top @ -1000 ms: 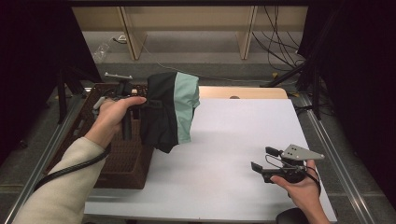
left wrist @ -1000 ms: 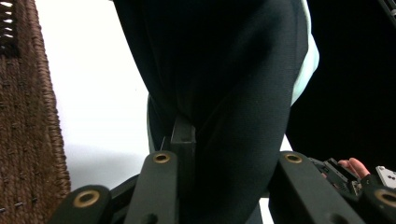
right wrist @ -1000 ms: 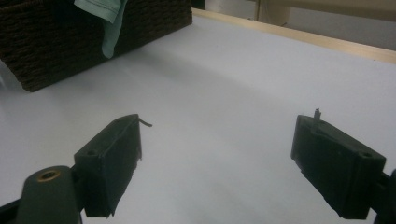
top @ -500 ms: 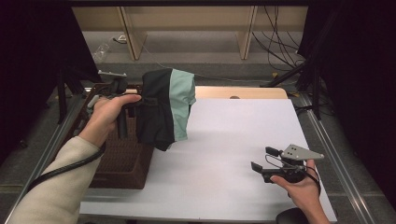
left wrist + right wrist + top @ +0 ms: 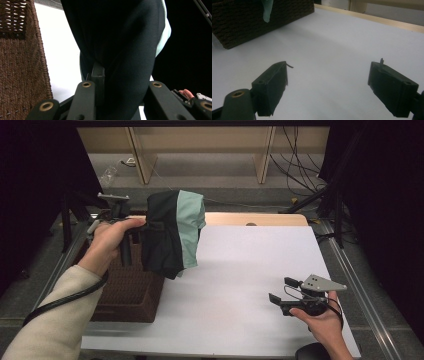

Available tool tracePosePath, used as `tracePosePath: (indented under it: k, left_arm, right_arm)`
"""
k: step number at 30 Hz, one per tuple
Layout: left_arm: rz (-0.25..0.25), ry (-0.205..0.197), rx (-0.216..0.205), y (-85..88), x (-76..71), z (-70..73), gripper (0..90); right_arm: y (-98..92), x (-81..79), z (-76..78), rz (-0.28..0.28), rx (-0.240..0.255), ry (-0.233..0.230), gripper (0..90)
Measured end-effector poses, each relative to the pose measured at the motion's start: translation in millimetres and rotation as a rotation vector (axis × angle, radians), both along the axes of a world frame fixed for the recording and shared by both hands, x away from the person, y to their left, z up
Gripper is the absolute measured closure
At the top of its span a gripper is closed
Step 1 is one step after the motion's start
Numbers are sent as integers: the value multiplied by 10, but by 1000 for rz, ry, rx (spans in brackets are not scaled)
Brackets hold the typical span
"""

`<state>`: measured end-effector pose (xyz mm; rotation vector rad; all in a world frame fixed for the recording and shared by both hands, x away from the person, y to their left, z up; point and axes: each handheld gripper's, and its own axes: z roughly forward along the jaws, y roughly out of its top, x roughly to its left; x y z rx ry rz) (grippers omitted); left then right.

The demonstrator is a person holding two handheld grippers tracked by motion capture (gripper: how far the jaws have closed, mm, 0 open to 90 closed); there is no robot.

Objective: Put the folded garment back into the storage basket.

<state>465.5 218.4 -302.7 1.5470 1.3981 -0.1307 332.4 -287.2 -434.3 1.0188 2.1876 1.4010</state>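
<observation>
A black and mint-green garment (image 5: 172, 235) hangs in the air over the right edge of a brown wicker basket (image 5: 127, 292). My left gripper (image 5: 145, 226) is shut on the garment's upper left part, and the cloth hides its jaw tips. In the left gripper view the black cloth (image 5: 120, 50) is bunched between the jaws of the left gripper (image 5: 120, 100). My right gripper (image 5: 280, 290) rests low on the white table (image 5: 250, 270) at the front right. It is open in the right gripper view (image 5: 328, 75) with nothing between its jaws.
The basket (image 5: 22, 62) stands at the table's left front. From the right gripper view the basket (image 5: 249, 20) lies far ahead, with a green corner of cloth (image 5: 267, 10) hanging before it. A wooden strip (image 5: 260, 218) edges the table's far side; metal rails (image 5: 350, 285) run along both sides.
The left hand has shifted a little to the left and up with the garment, which has swung and turned slightly. The right hand has not moved.
</observation>
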Motion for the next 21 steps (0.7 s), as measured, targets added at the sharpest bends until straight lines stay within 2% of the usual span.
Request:
tracePosePath:
  k: [21]
  left_arm:
    - [40,-20,-8,234,-42,97,702]
  right_arm:
    - [1,-2,1,-2,-5,1,168]
